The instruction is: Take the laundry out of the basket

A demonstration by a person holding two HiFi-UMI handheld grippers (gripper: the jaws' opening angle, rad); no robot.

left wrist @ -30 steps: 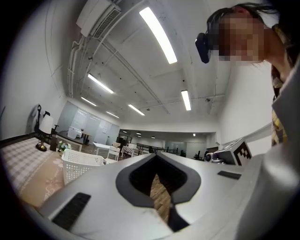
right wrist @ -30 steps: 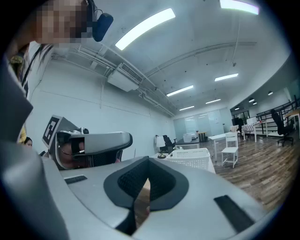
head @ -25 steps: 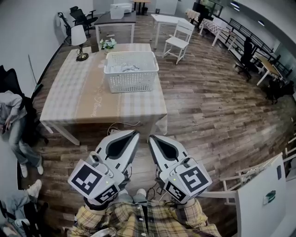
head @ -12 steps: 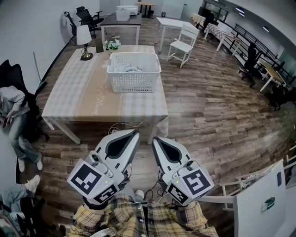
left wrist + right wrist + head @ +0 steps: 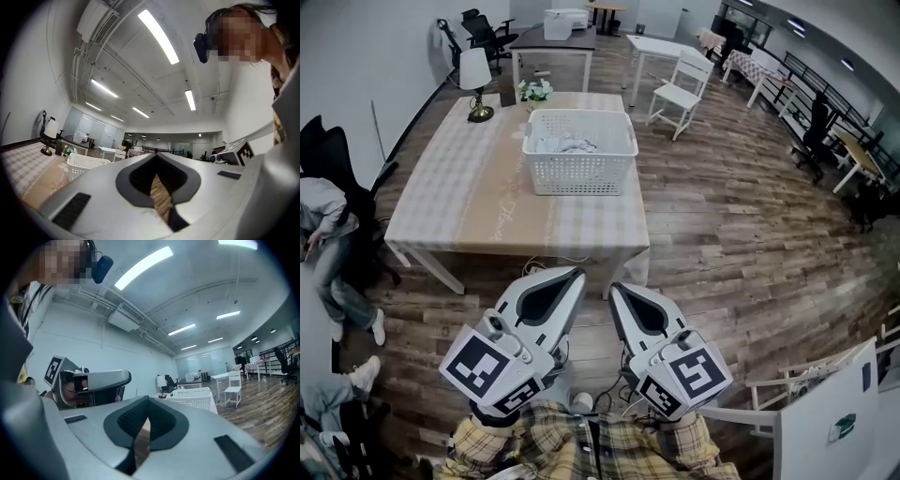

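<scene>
I hold both grippers low in front of me, over the wooden floor [image 5: 722, 234], short of the near edge of the table [image 5: 469, 197]. The left gripper [image 5: 577, 272] has its jaws pressed together with nothing between them; through the slot I see only floorboards. The right gripper [image 5: 614, 289] is the same, jaws together and empty. The two tips sit side by side, near each other but apart.

The white basket [image 5: 579, 173] stands on the far right part of the table, its right wall close to the table's right edge and its far wall not far from the back edge. The laundry [image 5: 562, 143] lies inside it, a pale heap below the rim. A lamp [image 5: 473, 80] and a small flower pot [image 5: 534, 91] stand at the far edge, well clear of the basket's left side.

To the right of the table the floor is wide open as far as a white chair [image 5: 684, 89]. To the left the room is tighter: a seated person [image 5: 319, 225] fills the strip between table and wall. A white panel [image 5: 825, 403] stands close at my lower right.
</scene>
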